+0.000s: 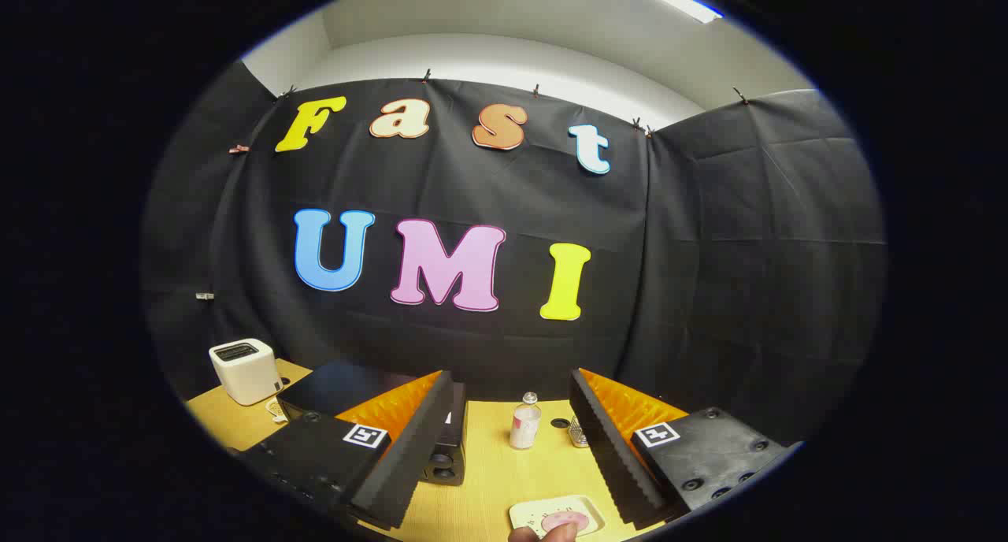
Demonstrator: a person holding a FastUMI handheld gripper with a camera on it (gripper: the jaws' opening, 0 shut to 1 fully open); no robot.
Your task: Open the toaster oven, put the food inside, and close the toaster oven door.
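The toaster oven (370, 404), dark and boxy, is seen on the wooden table (496, 479), partly hidden behind the left finger of the gripper (512, 447). Right of the oven, between the fingers, a small bottle (525, 421) stands upright, and nearer, a tray (556, 515) carrying pink food (567, 521) is touched by a fingertip (543, 534). The gripper is held wide apart, nothing grasped or touched. A white toaster (245, 370) sits left of the oven.
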